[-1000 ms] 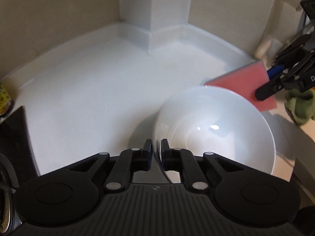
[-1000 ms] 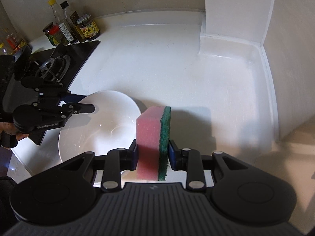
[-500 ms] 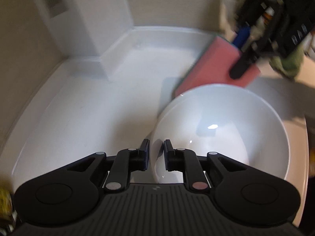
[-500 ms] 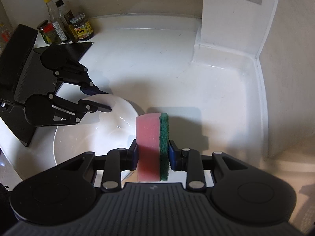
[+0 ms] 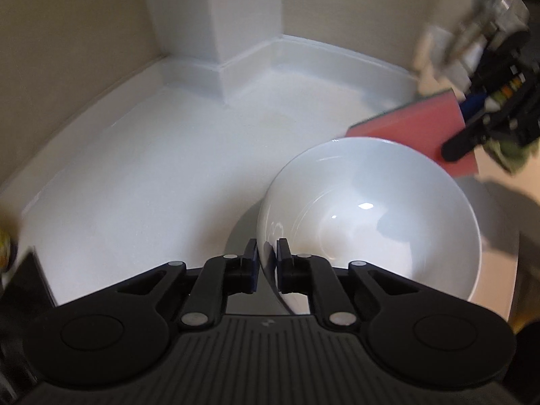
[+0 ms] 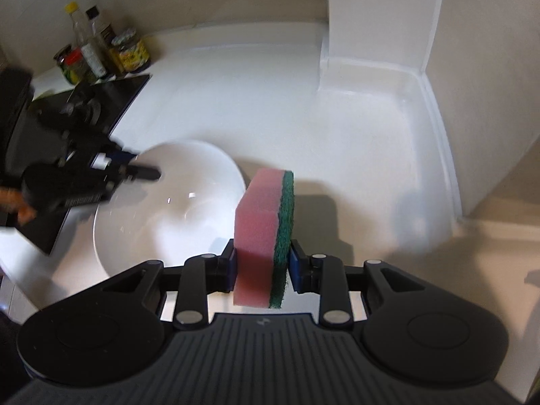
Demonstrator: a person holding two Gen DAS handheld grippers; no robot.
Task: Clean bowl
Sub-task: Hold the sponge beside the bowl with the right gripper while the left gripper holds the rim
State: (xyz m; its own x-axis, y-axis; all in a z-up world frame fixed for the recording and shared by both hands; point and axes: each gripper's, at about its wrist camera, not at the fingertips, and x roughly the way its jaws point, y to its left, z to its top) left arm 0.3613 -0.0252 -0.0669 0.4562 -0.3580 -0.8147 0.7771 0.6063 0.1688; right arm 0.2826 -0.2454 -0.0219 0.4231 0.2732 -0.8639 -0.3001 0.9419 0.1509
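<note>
One white bowl [image 5: 368, 216] is present, tilted above the white countertop [image 5: 141, 175], its shadow falling on the surface beneath. The left gripper [image 5: 267, 263] pinches the bowl's near rim: one finger sits outside the wall, the other inside, with the jaws pressed against the thin porcelain between them. In the right wrist view the same bowl [image 6: 168, 209] appears left of centre, with the left gripper [image 6: 141, 172] clamped on its far-left rim.

One sponge [image 6: 265, 236], pink foam with a green scouring layer on its right face, stands on edge between the fingers of the right gripper [image 6: 261, 266]; the jaws squeeze it from both sides. The sponge is just beside the bowl's right rim, outside the cavity. In the left wrist view the sponge [image 5: 415, 131] sits behind the bowl's far rim, held by the right gripper [image 5: 462, 125].

Condiment bottles and jars [image 6: 101, 57], about five, though blurred, stand at the back-left corner beside one black stove top [image 6: 101, 98].
</note>
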